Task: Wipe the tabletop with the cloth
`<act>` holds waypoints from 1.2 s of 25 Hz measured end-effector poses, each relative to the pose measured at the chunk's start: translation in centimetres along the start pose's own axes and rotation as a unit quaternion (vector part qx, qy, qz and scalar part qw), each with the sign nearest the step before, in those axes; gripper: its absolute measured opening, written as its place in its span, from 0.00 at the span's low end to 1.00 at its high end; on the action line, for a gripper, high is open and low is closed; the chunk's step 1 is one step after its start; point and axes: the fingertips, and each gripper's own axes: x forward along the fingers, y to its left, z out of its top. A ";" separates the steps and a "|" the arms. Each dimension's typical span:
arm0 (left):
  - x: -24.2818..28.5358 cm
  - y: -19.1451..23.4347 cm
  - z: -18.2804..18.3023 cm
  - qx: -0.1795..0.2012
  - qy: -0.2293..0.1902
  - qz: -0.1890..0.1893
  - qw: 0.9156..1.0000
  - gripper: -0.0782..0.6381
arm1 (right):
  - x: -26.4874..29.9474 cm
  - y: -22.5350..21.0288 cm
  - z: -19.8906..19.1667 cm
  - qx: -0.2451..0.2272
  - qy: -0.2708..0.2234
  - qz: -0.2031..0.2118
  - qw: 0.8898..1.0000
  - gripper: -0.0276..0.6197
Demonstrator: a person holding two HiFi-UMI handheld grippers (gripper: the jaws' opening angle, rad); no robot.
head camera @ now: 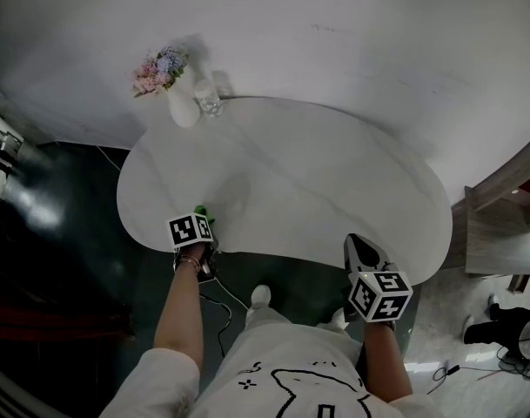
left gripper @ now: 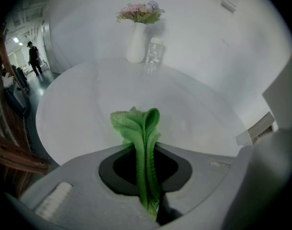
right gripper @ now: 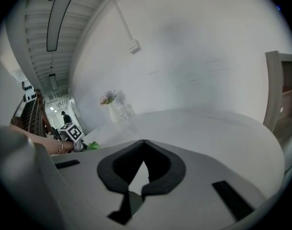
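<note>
Checker: How is the cloth (left gripper: 142, 128) held?

Watcher: It is clamped between the jaws of the left gripper (left gripper: 146, 145), and a bunched green fold is pushed out past their tips. It is held at the near left edge of the table (head camera: 334, 181). Whether the surface is touched cannot be told.

Checker: And the right gripper (right gripper: 144, 142)?

Watcher: Its jaws are closed tip to tip, and nothing is caught between them. It is held at the table's near edge, toward the right, well apart from the left gripper.

Checker: What is seen farther off?

Watcher: A white vase (head camera: 183, 109) of flowers (head camera: 160, 70) and a clear vessel (head camera: 210, 101) are set just beside each other at the far left edge, by the wall (head camera: 378, 50). Beyond the table, a standing person (left gripper: 34, 56) is made out in the left gripper view.
</note>
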 end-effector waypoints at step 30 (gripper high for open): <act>0.5 -10.4 -2.8 0.037 0.003 -0.024 0.999 0.18 | -5.0 -6.2 0.5 -0.006 -0.013 -0.011 1.000 0.04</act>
